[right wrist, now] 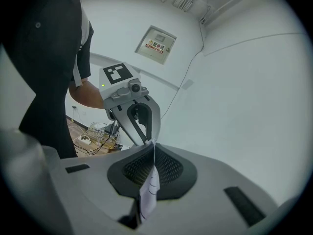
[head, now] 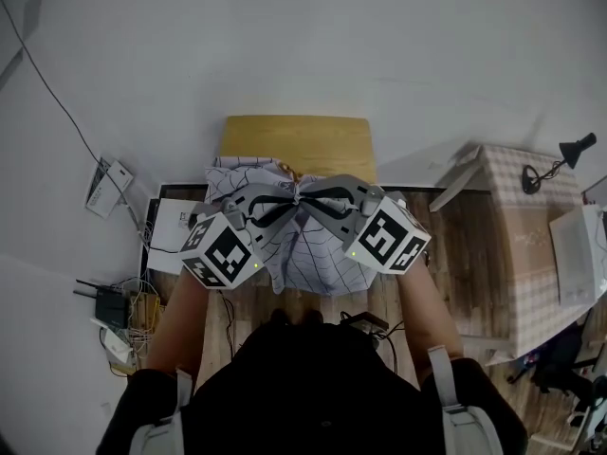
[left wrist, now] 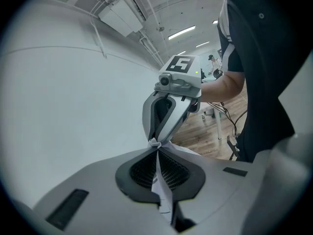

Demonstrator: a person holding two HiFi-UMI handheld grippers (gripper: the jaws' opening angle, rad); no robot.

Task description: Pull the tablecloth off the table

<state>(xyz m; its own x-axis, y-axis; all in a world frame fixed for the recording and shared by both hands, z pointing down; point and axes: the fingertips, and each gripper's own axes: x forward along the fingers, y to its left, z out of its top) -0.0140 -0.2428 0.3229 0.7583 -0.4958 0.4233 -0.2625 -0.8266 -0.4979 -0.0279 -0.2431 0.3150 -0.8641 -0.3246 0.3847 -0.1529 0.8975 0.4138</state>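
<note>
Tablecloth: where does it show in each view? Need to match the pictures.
Head view: tablecloth at centre, bunched and hanging where the left hand-held gripper and right hand-held gripper meet.
Left gripper view: bottom centre, a fold pinched in the shut jaws.
Right gripper view: bottom centre, a strip pinched in the shut jaws.
Shared landmark: the person's black top.

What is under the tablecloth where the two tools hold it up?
The far part of the wooden table shows bare beyond the tablecloth. Its near edge is covered by the bunched cloth, which the left tool and right tool pinch shut.
</note>
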